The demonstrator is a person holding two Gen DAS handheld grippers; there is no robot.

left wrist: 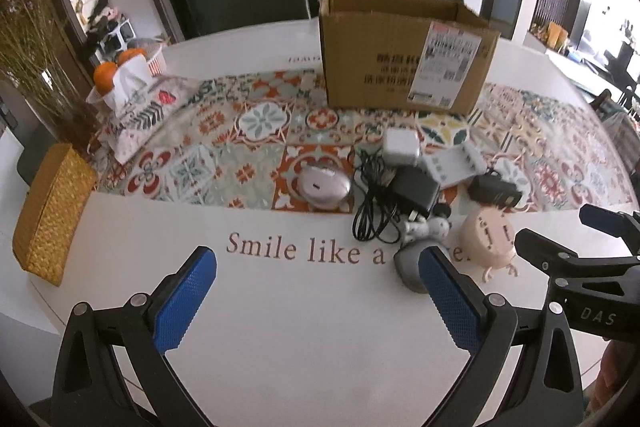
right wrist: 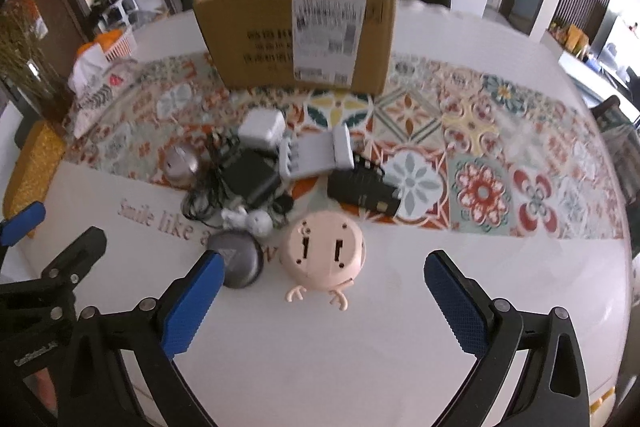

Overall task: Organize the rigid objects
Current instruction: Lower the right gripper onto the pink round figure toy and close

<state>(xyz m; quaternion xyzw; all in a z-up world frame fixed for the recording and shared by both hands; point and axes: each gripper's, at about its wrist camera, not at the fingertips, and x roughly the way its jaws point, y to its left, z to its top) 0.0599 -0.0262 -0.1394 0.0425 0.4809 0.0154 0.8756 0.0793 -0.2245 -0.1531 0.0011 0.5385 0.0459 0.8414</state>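
Observation:
A heap of small rigid objects lies on the white table: a pink round toy (right wrist: 322, 253) with little arms, a grey disc (right wrist: 238, 259), a white charger cube (right wrist: 262, 127), a white battery charger (right wrist: 316, 151), black adapters (right wrist: 362, 193) and a cabled black adapter (left wrist: 412, 193), a silver mouse (left wrist: 324, 187). An open cardboard box (right wrist: 300, 31) stands behind them. My left gripper (left wrist: 316, 303) is open and empty, just before the grey disc (left wrist: 408, 265). My right gripper (right wrist: 320, 301) is open and empty, just before the pink toy (left wrist: 486, 241).
A patterned runner (right wrist: 480, 155) crosses the table. At the left stand a woven yellow box (left wrist: 48, 215), a tissue pouch (left wrist: 140, 115), a basket of oranges (left wrist: 120, 65) and dried grass. Chairs stand behind the cardboard box.

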